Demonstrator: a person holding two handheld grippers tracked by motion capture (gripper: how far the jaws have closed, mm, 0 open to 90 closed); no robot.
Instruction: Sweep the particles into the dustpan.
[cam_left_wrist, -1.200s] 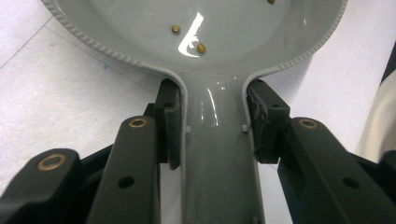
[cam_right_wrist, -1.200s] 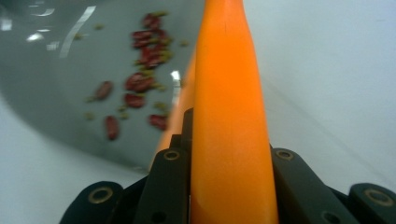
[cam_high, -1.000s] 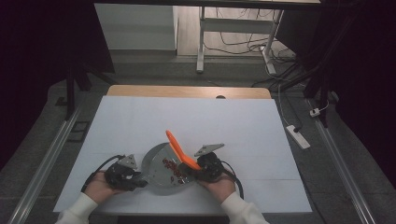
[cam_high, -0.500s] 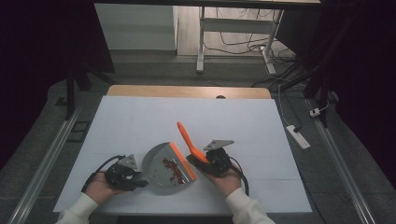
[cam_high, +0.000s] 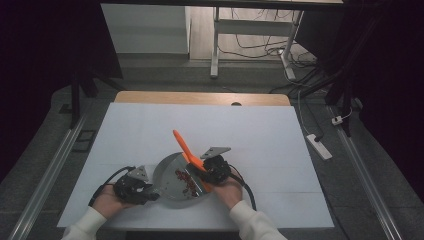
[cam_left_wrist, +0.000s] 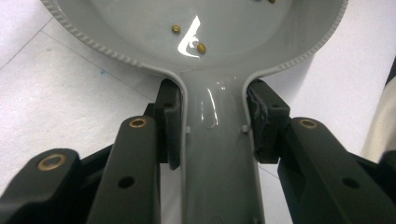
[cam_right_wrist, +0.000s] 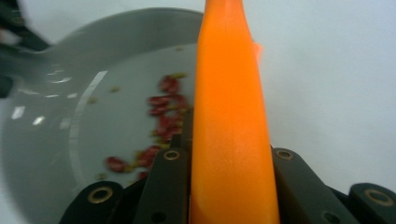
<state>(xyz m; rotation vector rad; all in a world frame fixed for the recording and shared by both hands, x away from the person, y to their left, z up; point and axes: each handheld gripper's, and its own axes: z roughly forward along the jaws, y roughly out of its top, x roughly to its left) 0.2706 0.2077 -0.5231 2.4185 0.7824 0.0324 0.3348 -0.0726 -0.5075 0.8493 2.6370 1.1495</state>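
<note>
With left gripper (cam_left_wrist: 212, 135) clamping grey pan handle (cam_left_wrist: 215, 154), red bits (cam_high: 186, 181) just left of right gripper (cam_high: 209, 176)'s gripped orange spatula (cam_right_wrist: 231, 126), slanting up-left.

Dim room, white-topped table (cam_high: 250, 130), grey floor (cam_high: 165, 75) behind with cables (cam_high: 260, 45), white power strip (cam_high: 318, 146) at right.

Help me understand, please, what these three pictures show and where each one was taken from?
No robot here: a person sits at a white table holding a two-jaw tool in each hand. The high view looks down from above; the other two come from cameras riding on each tool, looking along its black jaws. The left gripper is shut on the handle of a grey pan. The right gripper is shut on an orange utensil, perhaps a spatula, which angles up over the pan. In the pan lie red bits and small yellowish bits.
</note>
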